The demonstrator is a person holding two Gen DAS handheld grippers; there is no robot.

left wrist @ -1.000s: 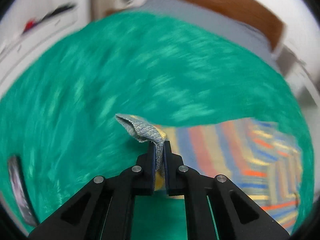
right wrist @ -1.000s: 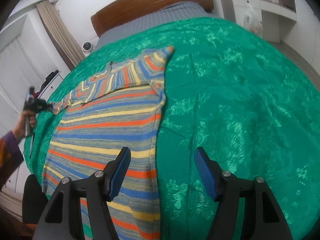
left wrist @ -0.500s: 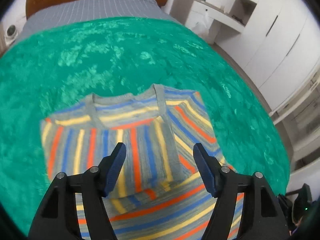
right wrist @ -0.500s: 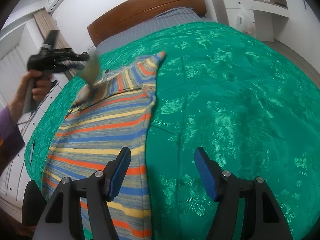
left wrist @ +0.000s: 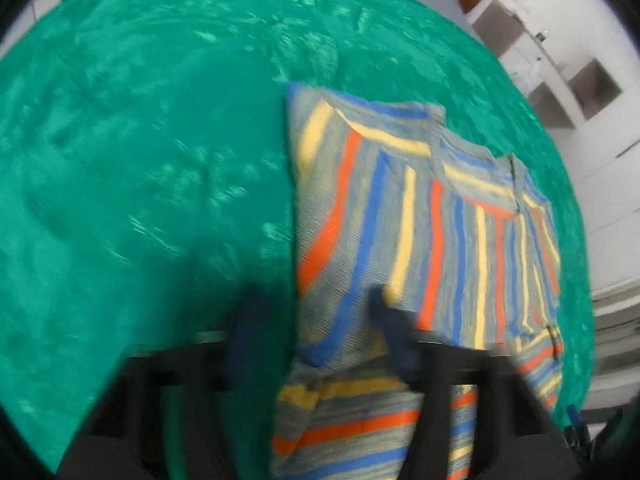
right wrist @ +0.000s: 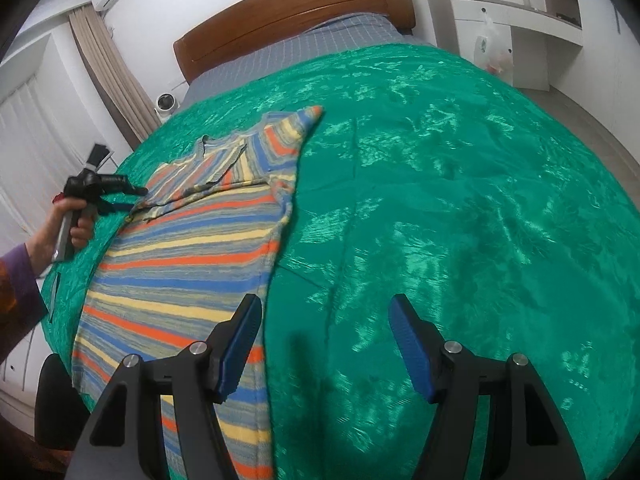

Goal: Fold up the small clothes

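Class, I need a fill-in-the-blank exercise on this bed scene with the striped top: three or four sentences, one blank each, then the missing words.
1. The striped knitted top lies on a shiny ____ bedspread.
2. The headboard behind the bed is made of brown ____.
3. The right claw has blue pads and holds ____.
4. The top's sleeve nearest the person's hand is folded ____ the body.

Missing words: green; wood; nothing; over
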